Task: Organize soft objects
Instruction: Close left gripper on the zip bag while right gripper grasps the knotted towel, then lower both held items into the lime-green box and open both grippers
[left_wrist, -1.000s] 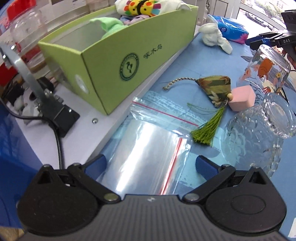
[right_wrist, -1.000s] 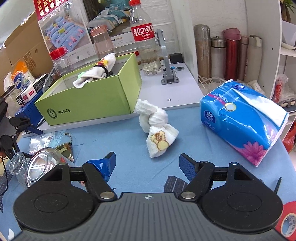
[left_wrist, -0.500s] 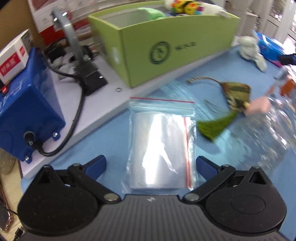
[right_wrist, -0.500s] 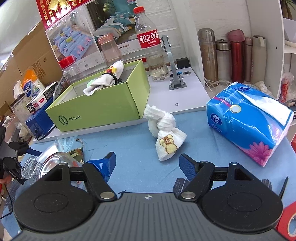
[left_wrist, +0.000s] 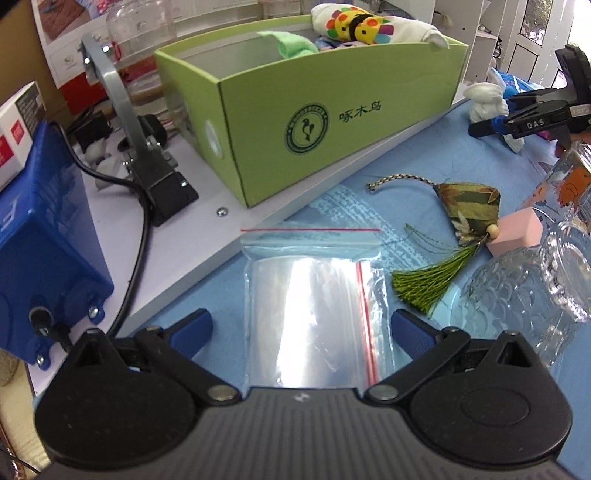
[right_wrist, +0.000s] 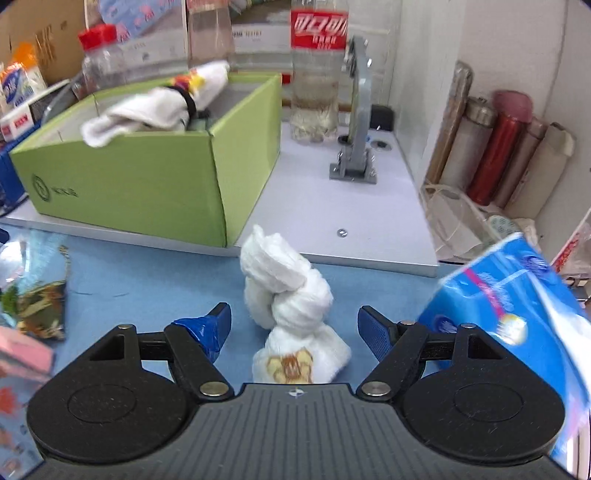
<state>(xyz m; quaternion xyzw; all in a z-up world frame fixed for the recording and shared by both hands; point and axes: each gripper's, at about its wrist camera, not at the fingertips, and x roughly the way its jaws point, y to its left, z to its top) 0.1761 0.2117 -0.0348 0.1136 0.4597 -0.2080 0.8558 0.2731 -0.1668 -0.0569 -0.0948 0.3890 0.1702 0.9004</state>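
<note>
A knotted white towel (right_wrist: 288, 299) lies on the blue mat, and my open right gripper (right_wrist: 294, 325) straddles it, fingers on either side. The towel also shows far right in the left wrist view (left_wrist: 485, 101). A green box (right_wrist: 147, 181) on the white platform holds a white sock with a bright pattern (right_wrist: 155, 107); the box (left_wrist: 332, 122) and sock (left_wrist: 369, 26) also show in the left view. My open left gripper (left_wrist: 301, 328) is over a clear zip bag (left_wrist: 314, 299). A green fabric sachet with tassel (left_wrist: 469, 206) and a pink sponge block (left_wrist: 517, 236) lie to its right.
Glass cups (left_wrist: 517, 291) stand right of the zip bag. A blue tissue pack (right_wrist: 517, 317) lies right of the towel. A blue device (left_wrist: 40, 240) with a cable sits left. A cola bottle (right_wrist: 317, 74), a metal bracket (right_wrist: 356, 110) and flasks (right_wrist: 506, 147) stand behind.
My right gripper has moved forward and down so the white towel now sits between its fingers. My left gripper has swung back to face the green box over the zip bag.
</note>
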